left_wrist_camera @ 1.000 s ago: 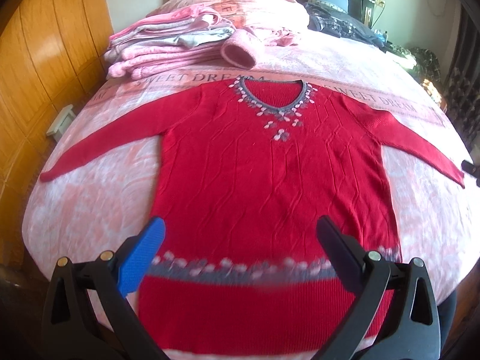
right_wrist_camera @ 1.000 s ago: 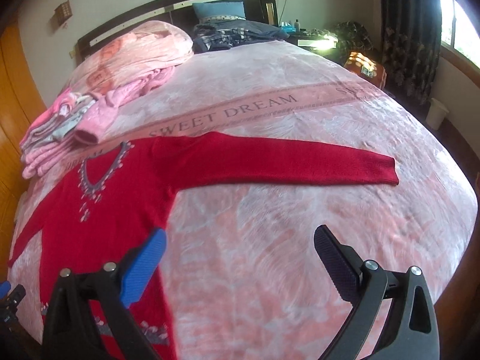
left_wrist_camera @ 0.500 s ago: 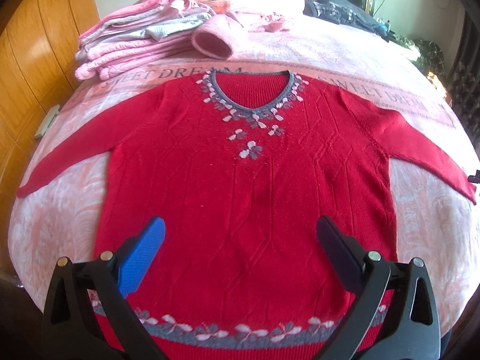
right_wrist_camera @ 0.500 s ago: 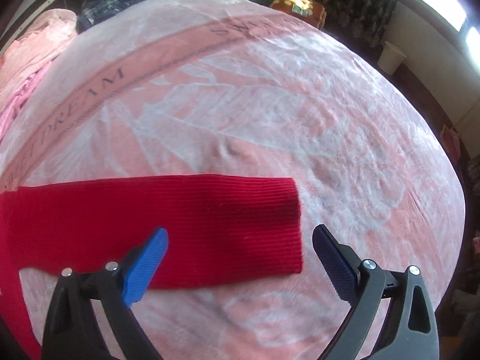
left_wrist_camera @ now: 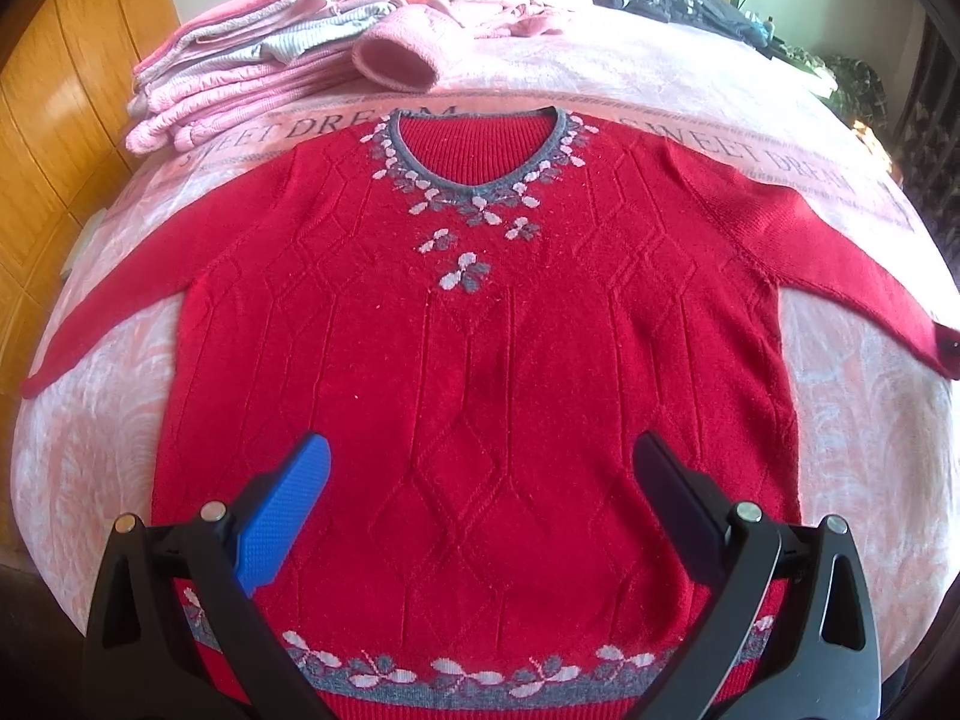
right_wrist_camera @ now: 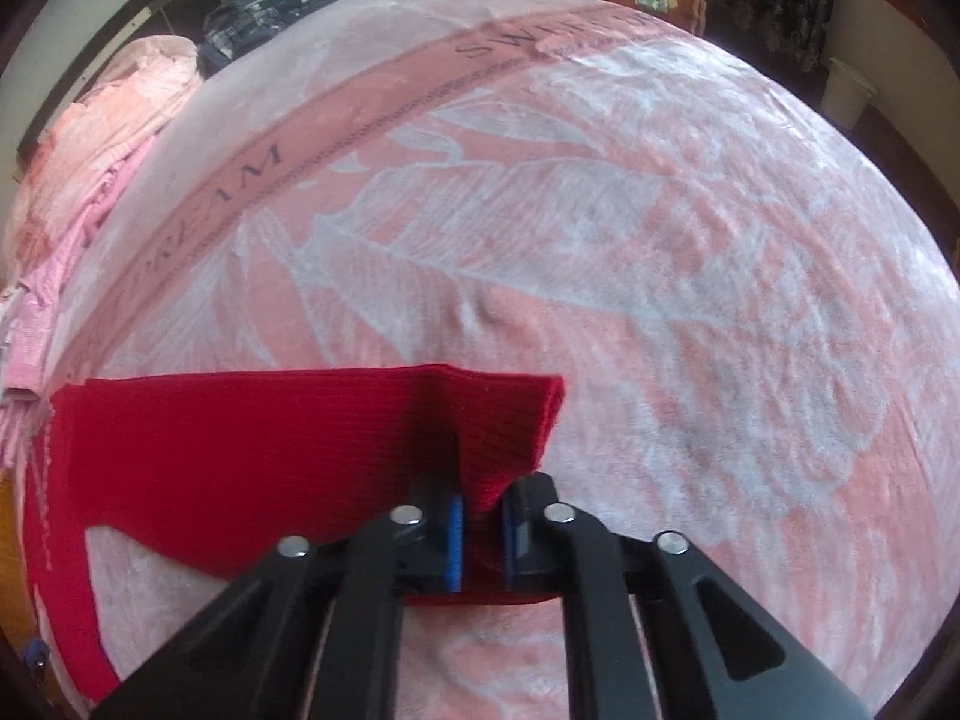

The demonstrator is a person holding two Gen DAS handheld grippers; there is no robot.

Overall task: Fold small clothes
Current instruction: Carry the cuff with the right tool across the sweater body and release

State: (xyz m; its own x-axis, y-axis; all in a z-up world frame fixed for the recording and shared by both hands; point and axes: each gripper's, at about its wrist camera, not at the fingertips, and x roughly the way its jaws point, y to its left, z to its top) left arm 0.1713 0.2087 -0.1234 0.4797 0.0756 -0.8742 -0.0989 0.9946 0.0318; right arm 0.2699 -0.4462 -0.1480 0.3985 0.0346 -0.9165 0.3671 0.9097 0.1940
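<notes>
A red sweater (left_wrist_camera: 474, 360) lay flat, front up, on the pink blanket (right_wrist_camera: 660, 240), neck toward 12 o'clock. The left gripper (left_wrist_camera: 480, 480) hovered with jaws wide above its lower body. The right gripper (right_wrist_camera: 483, 531) pinched the sleeve cuff (right_wrist_camera: 504, 420), bunching it at 6 o'clock

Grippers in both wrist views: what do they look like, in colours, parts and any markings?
Left gripper: two black plastic arms with triangular cut-outs and round silver rivets; one finger carries a textured blue pad, the other pad looks dark. Right gripper is the same build, black with silver rivets, with blue pad edges on both fingers. No cables, labels, hands or sleeves show in either view.
</notes>
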